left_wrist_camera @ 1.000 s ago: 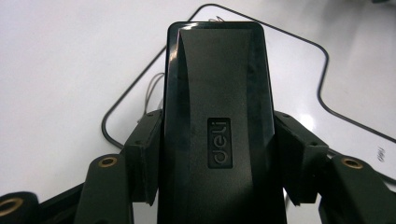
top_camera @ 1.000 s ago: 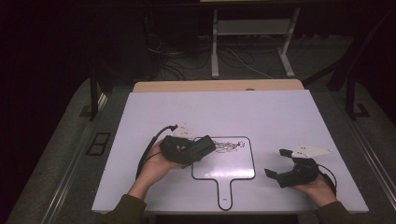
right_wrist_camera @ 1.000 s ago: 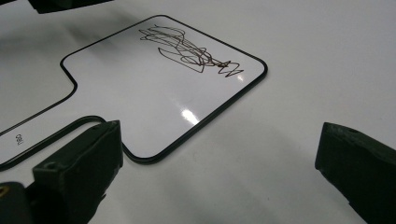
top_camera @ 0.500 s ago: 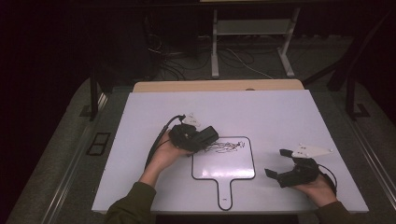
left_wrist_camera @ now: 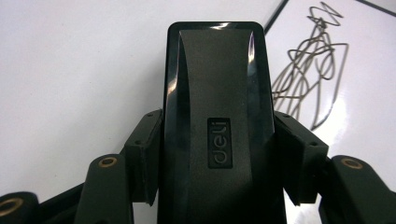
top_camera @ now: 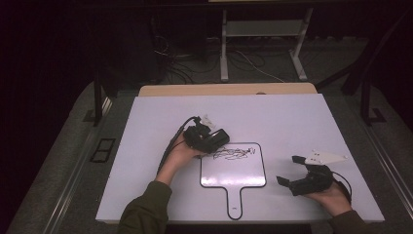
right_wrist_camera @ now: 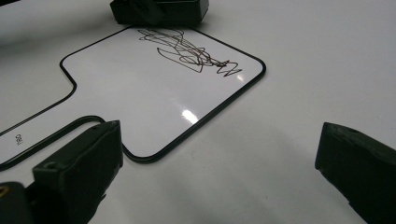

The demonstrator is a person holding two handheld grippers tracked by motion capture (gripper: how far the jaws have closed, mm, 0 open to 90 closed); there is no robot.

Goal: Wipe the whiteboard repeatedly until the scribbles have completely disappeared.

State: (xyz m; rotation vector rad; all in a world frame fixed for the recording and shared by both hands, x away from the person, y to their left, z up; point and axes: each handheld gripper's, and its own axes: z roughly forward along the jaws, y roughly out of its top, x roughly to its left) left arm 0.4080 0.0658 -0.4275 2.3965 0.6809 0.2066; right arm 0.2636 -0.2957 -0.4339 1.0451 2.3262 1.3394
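high view: left gripper (top_camera: 214,140), clamped on the eraser (left_wrist_camera: 217,116), is now seen further up-right than a second ago, at the whiteboard's (top_camera: 234,170) top-left corner
meaning: wipe judged about to start; scribble (top_camera: 234,153) untouched
right gripper (top_camera: 291,171): jaws apart, nothing held, parked right of the board
count: one eraser, one whiteboard, one scribble, two grippers

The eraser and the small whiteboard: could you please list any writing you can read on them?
"deli": embossed badge on the back of the black eraser clamped in the left gripper.
Small print on the whiteboard handle: too blurred to read.
The scribble on the board is no lettering.
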